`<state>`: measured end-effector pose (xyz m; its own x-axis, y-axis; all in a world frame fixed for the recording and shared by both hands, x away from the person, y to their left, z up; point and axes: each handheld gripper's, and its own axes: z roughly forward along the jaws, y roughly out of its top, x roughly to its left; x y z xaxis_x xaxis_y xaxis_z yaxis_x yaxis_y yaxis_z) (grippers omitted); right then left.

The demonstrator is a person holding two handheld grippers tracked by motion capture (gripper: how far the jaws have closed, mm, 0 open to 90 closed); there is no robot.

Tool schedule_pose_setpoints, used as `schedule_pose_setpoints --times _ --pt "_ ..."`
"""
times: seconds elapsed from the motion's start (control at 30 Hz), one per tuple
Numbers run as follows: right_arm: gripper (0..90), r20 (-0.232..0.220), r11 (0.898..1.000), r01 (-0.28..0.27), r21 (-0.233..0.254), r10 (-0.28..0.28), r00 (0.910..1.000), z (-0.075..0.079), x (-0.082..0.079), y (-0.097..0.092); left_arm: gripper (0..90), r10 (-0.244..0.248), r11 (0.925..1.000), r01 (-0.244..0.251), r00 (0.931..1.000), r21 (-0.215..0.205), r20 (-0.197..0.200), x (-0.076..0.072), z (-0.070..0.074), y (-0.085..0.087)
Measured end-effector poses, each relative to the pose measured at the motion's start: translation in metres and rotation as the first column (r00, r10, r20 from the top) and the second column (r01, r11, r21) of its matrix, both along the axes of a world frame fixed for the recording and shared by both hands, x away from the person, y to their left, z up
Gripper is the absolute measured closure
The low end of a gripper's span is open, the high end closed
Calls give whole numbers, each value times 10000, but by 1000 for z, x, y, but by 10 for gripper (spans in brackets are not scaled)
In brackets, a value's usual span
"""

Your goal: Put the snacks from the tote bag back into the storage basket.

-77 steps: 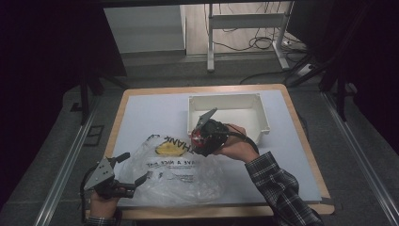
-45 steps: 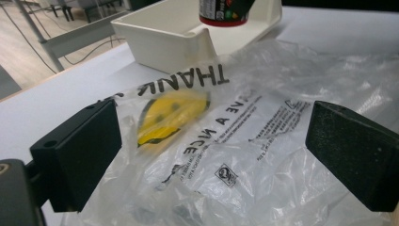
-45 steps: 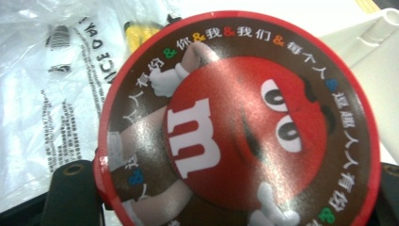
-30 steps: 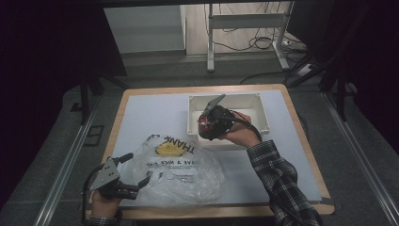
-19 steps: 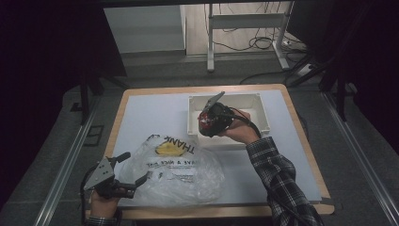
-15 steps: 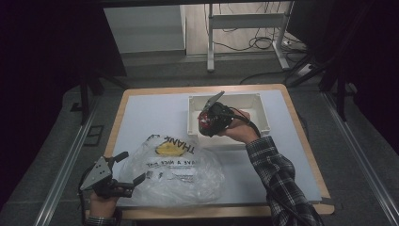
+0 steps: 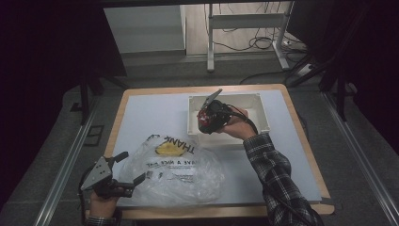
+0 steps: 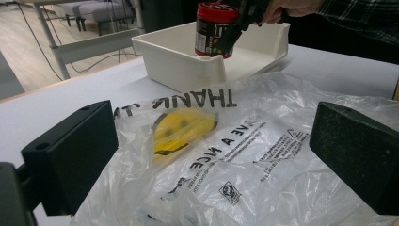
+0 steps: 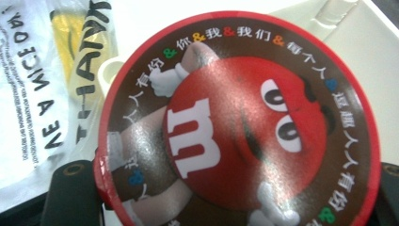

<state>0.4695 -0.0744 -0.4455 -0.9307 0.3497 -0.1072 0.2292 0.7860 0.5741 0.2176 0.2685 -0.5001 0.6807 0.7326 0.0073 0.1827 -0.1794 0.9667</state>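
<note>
Right tongs (image 7: 203,118) pinch upright candy jar (image 8: 214,30) directly above white bin (image 7: 256,106); left tongs (image 7: 123,168) spread beside plastic bag (image 7: 176,165).

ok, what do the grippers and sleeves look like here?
Both are black handheld units. The left gripper has blocky black jaws and a grey three-cornered plate on top; the right gripper carries the same plate and a black cable. The right sleeve is dark plaid.

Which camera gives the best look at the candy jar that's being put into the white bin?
The left gripper view: it shows the jar from the side, red lid up, gripped by the right gripper over the white bin. The right gripper view shows its lid close up. In the high view the jar is small and partly hidden.
</note>
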Motion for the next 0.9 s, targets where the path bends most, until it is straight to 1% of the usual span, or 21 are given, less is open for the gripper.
schedule_pose_setpoints --times 0.1,0.2,0.27,0.37,0.6,0.83,0.9 --pt "256 -9 10000 -46 54 46 10000 -2 4 2 15 -9 10000 9 10000 22 -18 0 0 0" --pt "256 -22 10000 -54 -9 54 10000 -2 5 2 15 -4 10000 4 10000 34 -19 0 0 0" --pt "256 23 9998 -165 -77 165 9999 -4 8 4 16 -16 10000 16 10000 33 -33 0 0 0" --pt "256 -26 9999 -143 -88 143 9999 -6 10 6 16 -16 10000 16 10000 52 -43 0 0 0" --pt "256 -92 9996 -276 -91 275 9996 -11 14 9 18 -41 10000 41 10000 62 -44 0 -1 0" --pt "256 -168 9986 -493 -173 490 9987 -17 22 13 18 -56 10000 56 10000 56 -33 0 -1 0" --pt "256 -102 9978 -603 -267 600 9981 -18 24 15 17 -43 10000 43 10000 47 -15 0 -1 0"
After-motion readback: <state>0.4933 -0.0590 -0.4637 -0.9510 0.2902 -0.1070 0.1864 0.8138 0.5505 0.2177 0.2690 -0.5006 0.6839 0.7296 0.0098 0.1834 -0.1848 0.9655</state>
